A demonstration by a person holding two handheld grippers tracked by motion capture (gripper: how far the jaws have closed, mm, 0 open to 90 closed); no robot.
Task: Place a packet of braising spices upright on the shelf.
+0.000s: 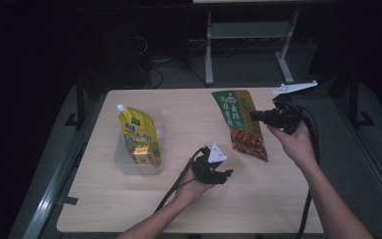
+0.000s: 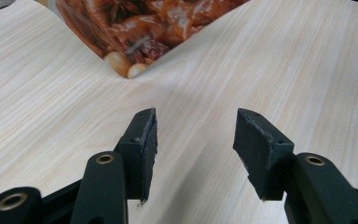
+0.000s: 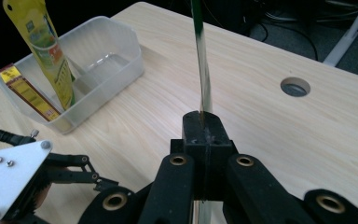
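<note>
pinching green pouch (image 1: 239, 122) edge-on, right gripper (image 1: 258, 116) jaws closed; left gripper (image 2: 196, 135) agape, empty

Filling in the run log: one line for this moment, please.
right gripper: shut on green flat food pouch, lifted on edge | left gripper: open, empty, above table | clear plastic bin: holds yellow spouted pouch, small box

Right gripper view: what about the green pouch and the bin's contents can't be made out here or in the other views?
- Green pouch: right gripper view, edge-on, its print faces away.
- Same pouch: left gripper view, cut off by the top edge.
- Small box in the clear bin: high view, label too small; the yellow spout pouch overlaps it.
- Right gripper: high view, jaws too dark to separate.
</note>
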